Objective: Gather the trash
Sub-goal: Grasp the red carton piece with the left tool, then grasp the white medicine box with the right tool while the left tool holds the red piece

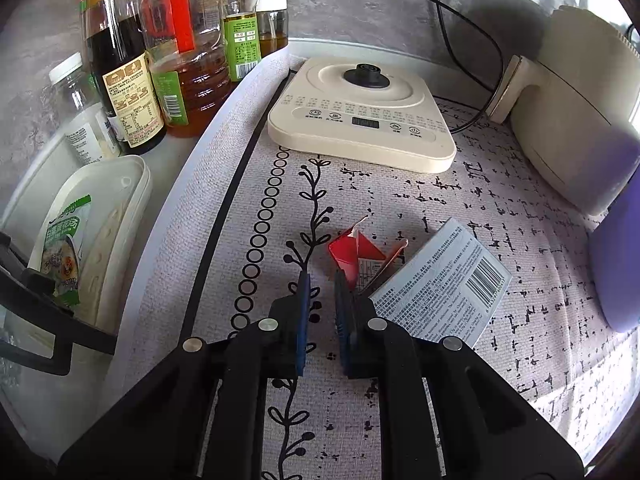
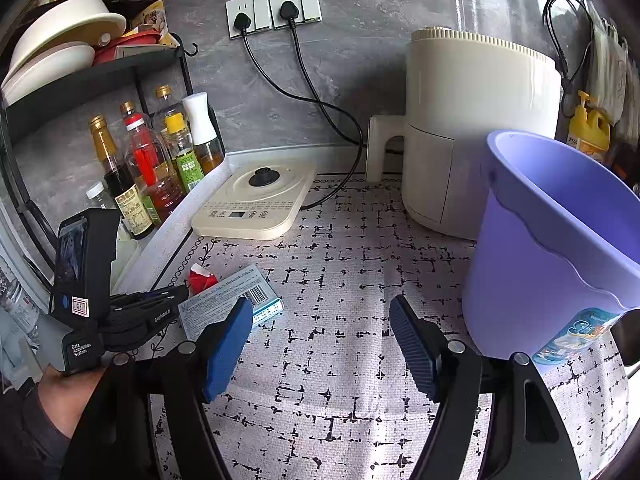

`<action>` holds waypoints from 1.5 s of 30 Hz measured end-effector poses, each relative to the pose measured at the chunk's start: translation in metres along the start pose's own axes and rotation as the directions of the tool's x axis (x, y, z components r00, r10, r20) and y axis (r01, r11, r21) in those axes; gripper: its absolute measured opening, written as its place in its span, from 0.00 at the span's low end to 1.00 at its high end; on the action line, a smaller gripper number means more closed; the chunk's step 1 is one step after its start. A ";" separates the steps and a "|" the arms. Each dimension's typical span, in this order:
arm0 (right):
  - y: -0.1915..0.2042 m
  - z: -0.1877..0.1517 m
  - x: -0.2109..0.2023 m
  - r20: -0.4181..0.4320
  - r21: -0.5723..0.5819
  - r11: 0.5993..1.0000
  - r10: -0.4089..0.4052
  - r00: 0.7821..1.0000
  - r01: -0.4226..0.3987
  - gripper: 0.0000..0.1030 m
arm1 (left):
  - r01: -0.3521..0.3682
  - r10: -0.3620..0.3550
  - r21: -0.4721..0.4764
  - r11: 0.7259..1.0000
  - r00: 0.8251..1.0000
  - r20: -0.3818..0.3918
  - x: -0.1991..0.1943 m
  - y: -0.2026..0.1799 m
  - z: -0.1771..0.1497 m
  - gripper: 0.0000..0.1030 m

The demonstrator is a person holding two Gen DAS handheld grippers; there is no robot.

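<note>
A crumpled red carton (image 1: 358,258) lies on the patterned mat, beside a flat white box with a barcode (image 1: 444,284). My left gripper (image 1: 322,280) hovers just in front of the carton, its blue pads a narrow gap apart with nothing between them. In the right wrist view the carton (image 2: 202,280) and the box (image 2: 232,304) lie at the left, with the left gripper (image 2: 176,294) next to them. My right gripper (image 2: 322,316) is open and empty above the mat. A purple bin (image 2: 560,248) stands at the right.
A cream kettle base (image 1: 360,116) sits behind the trash, with oil and sauce bottles (image 1: 184,48) at the left. A cream air fryer (image 2: 472,132) stands at the back right by the bin. A white lidded tub (image 1: 100,240) sits left of the mat.
</note>
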State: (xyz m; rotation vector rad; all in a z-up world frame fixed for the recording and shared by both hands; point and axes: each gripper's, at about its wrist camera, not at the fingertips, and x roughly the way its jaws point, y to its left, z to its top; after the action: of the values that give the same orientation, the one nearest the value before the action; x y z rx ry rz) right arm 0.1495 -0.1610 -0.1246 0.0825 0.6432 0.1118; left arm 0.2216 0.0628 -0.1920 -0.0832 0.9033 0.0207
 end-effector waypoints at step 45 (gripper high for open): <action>0.044 -0.011 0.056 -0.121 -0.074 0.993 0.085 0.989 -0.094 0.77 | 0.001 -0.002 0.021 1.000 0.997 0.080 0.003 0.002 0.005 0.25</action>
State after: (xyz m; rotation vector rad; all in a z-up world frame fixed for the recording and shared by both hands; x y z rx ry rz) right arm 0.1837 -0.1102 -0.1615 0.0280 0.7521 0.2302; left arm 0.2273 0.0653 -0.1913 -0.0627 0.8233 0.0128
